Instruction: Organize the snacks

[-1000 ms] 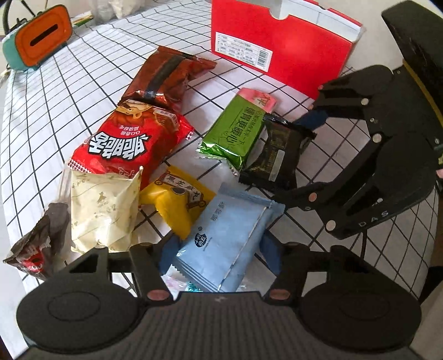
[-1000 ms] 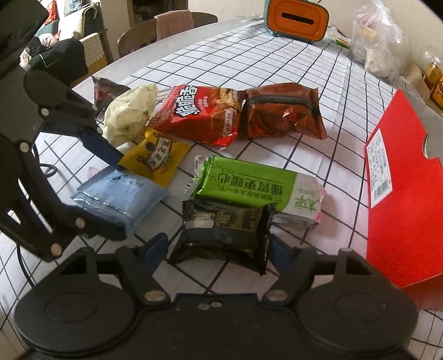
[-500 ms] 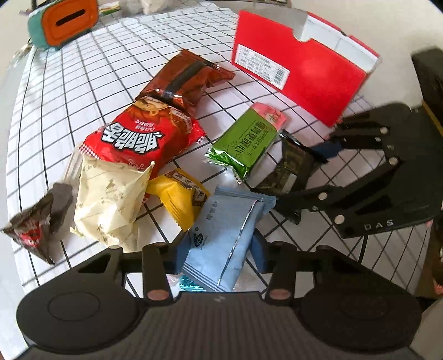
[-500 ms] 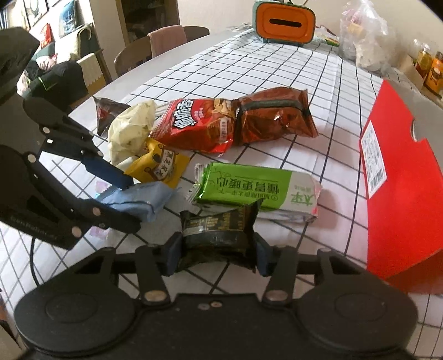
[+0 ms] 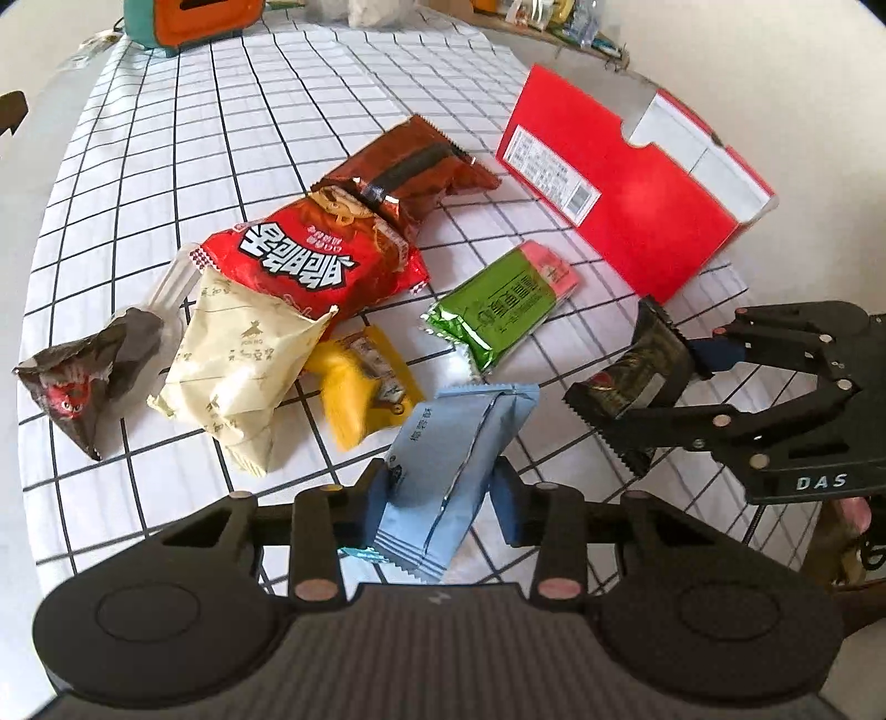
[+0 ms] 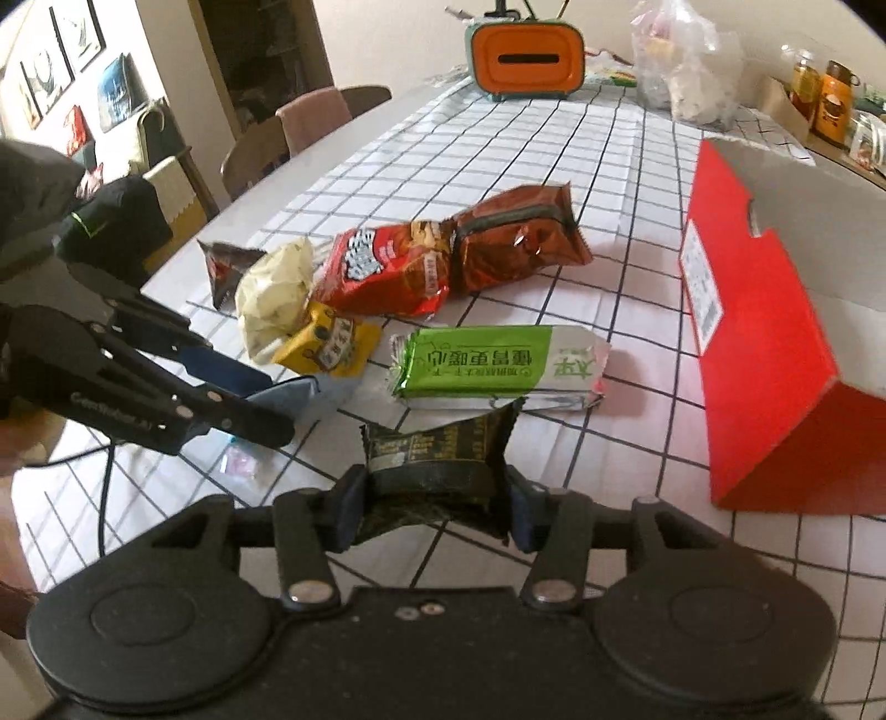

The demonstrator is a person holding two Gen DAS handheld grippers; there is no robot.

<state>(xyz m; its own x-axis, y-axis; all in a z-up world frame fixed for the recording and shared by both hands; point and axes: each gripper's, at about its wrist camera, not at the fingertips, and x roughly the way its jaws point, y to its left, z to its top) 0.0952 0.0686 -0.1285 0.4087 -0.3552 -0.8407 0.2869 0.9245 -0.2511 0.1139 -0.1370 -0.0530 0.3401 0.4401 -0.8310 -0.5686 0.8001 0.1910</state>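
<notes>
A home dining room. Round table under a white cloth with a black grid [image 6: 498, 183], wooden chairs with padded backs [image 6: 310, 119] drawn up at the far left, framed pictures on the left wall [image 6: 66, 50], orange-and-teal tissue box [image 6: 526, 58] at the far end, jars of food [image 6: 830, 94] far right.

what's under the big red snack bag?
The red bag lies over the top edge of the cream packet and overlaps the brown bag's near end. Beneath is checked tablecloth; anything else is covered.
</notes>
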